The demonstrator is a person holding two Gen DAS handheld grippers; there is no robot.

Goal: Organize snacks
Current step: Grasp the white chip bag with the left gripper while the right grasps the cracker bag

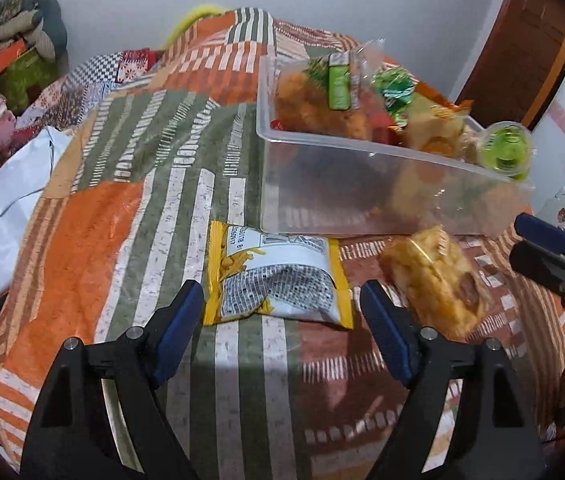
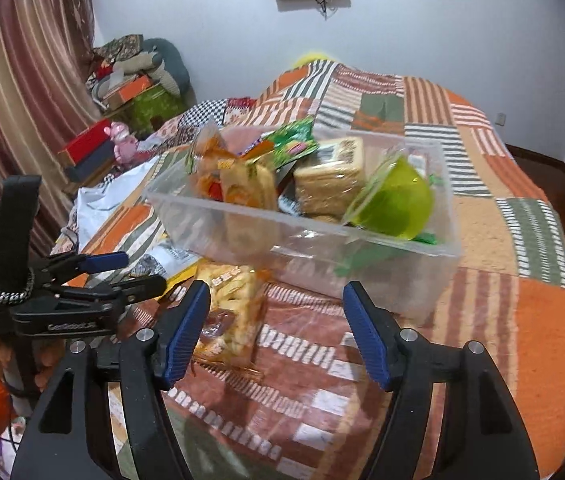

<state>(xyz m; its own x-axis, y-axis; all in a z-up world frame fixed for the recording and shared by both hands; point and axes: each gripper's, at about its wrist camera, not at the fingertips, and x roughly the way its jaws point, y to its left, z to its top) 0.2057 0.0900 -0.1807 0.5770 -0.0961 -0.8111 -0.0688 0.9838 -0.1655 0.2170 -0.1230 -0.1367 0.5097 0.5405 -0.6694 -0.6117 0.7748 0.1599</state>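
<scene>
Both grippers empty, jaws apart: left gripper (image 1: 280,300) over yellow-edged snack packet (image 1: 278,280), right gripper (image 2: 274,312) near clear chip bag (image 2: 230,312), both lying beside overfull clear bin (image 1: 362,196). Risk: green jelly cup (image 2: 396,198) perched at rim may topple if bin is bumped.

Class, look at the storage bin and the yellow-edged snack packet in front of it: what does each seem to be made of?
The bin looks like clear, slightly frosted rigid plastic: the snacks inside show through its walls. The yellow-edged packet seems to be thin glossy plastic film: it crinkles, and a clear window shows sticks inside.
</scene>
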